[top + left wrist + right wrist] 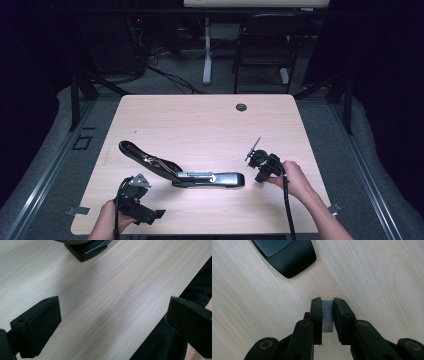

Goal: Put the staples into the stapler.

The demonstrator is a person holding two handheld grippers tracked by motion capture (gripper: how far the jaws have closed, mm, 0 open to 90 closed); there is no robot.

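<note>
A pale wooden table seen from above, with a person's 2 forearms entering from its near edge, each hand holding a black gripper.

Nearest, at the near left corner, the left gripper sits just above the table edge. In the left gripper view its 2 jaws are spread wide with nothing between them, bare wood under one and dark cloth beyond the table edge under the other.

A little farther in, near the right edge, the right hand holds the right gripper pointing toward the middle of the table. In the right gripper view its jaws are pinched on a strip of staples, a small grey ribbed block standing between the 2 pads, held just above the wood.

Between the 2 grippers, in the near half of the table, lies a black stapler, opened up: its base rests flat with the rounded front end pointing toward the right gripper and close to it, while its top arm is swung up and back toward the left edge. A silver metal channel shows along the base.

Toward the far edge, a small round cable hole sits in the tabletop. Beyond the table, a dark chair stands on a grey floor.
</note>
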